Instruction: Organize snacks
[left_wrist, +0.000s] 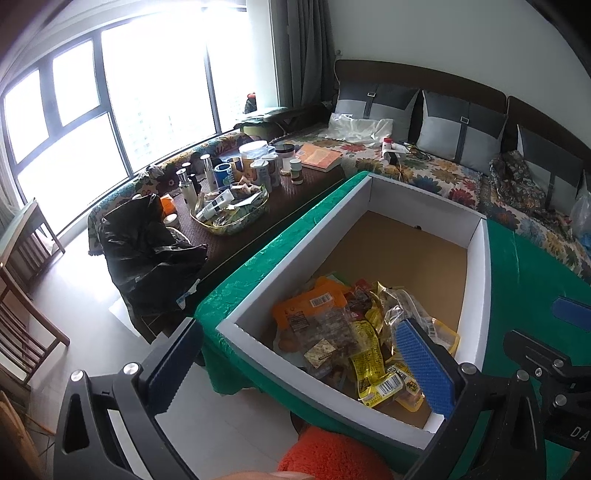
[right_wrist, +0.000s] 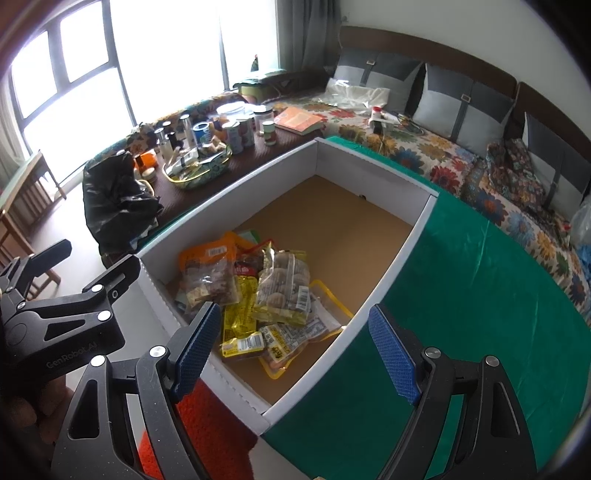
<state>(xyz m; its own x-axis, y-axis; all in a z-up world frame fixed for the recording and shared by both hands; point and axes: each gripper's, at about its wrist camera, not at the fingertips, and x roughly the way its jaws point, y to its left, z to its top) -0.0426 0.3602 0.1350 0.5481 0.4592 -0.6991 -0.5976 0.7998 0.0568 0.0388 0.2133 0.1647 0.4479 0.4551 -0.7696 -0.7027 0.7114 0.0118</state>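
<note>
White-walled and brown-floored, the cardboard box (right_wrist: 384, 266) sits on your green-covered desk (right_wrist: 480, 295), and the snack packets (right_wrist: 258, 295) lie heaped in its near end, the far half of the floor bare. Your left gripper (left_wrist: 299, 365) holds its fingers wide with nothing between the pads, straddling the near wall of the box, one blue pad (left_wrist: 421, 365) over the snacks and the other outside the box. Your right gripper (right_wrist: 299, 350) likewise stands wide and holds nothing, hovering over the near corner of the box above the packets.
</note>
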